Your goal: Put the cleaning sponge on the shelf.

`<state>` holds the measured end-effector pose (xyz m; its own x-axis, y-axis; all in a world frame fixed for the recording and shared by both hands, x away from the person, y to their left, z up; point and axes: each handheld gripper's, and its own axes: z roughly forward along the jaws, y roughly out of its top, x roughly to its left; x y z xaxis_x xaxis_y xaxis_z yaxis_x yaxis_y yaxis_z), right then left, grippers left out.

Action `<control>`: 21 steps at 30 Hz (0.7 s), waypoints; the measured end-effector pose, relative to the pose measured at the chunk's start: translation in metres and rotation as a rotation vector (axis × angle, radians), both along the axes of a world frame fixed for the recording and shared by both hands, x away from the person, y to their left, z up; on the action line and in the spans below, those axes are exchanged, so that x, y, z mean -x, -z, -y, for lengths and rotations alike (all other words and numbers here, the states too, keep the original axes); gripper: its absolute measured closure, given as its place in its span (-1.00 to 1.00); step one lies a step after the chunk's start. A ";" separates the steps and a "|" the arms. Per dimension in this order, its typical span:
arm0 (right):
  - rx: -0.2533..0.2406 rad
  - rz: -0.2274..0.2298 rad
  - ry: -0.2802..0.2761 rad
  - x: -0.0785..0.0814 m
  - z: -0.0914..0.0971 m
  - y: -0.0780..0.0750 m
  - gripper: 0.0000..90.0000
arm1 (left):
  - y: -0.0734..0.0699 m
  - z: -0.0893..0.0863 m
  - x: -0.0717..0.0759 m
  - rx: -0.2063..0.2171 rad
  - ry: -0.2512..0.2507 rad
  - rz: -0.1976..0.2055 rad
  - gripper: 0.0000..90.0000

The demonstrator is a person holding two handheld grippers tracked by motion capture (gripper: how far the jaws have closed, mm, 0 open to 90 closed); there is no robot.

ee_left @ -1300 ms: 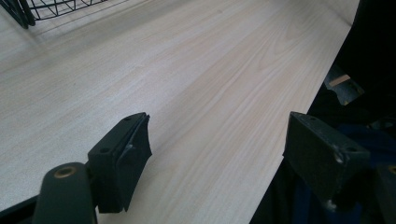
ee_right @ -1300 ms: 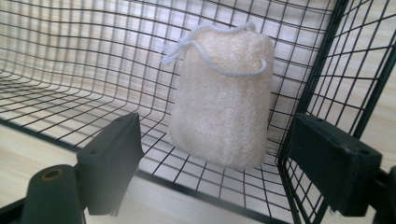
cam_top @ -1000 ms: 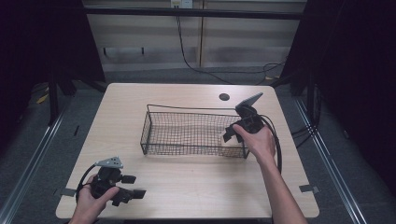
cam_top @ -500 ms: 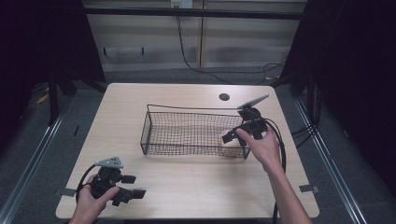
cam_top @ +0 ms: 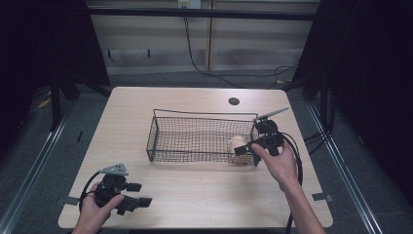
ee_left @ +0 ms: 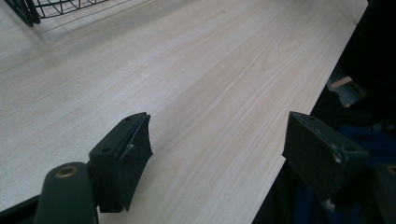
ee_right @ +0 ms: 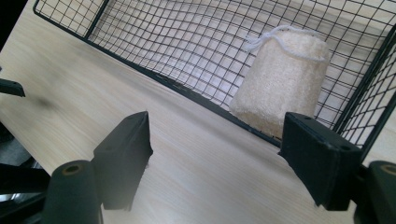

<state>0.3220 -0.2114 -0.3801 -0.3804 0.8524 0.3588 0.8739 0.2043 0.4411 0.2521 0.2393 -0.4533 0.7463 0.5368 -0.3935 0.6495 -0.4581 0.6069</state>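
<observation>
A black wire basket [cam_top: 204, 115] stands in the middle of the wooden table. A cream loofah [cam_top: 238, 144] with a white string loop stands inside its right end, seen through the mesh in the right gripper view [ee_right: 280, 79]. My right gripper [cam_top: 247, 152] hovers just outside the basket's front right corner and points at the loofah. Its jaws have just been closing, and nothing is between them [ee_right: 215, 140]. My left gripper [cam_top: 140, 193] rests low at the table's front left, open and with only bare tabletop between its jaws [ee_left: 217, 140].
A dark round hole [cam_top: 234, 101] sits in the tabletop behind the basket. The table's front edge runs close to my left gripper, with dark floor beyond it. A corner of the basket [ee_left: 28, 9] shows at the top left of the left gripper view.
My right gripper has drawn back from over the basket's right end toward the front, and the loofah now shows in the basket. The left gripper has kept still.
</observation>
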 end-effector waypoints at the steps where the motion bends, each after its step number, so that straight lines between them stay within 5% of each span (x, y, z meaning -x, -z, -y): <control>1: -0.002 0.002 -0.003 0.002 0.000 0.001 -0.45 | 0.000 0.000 0.000 0.000 -0.001 0.001 -0.49; 11: -0.020 0.035 0.002 0.024 0.002 0.010 -0.39 | 0.000 0.000 0.000 -0.001 -0.005 -0.002 -0.50; 21: 0.013 0.065 -0.002 0.047 0.005 0.021 -0.39 | 0.001 0.000 0.000 -0.003 0.001 -0.001 -0.50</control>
<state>0.2746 -0.2168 -0.4011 -0.4040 0.8562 0.3221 0.8429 0.2116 0.4947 0.2525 0.2390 -0.4538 0.7466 0.5371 -0.3926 0.6495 -0.4606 0.6050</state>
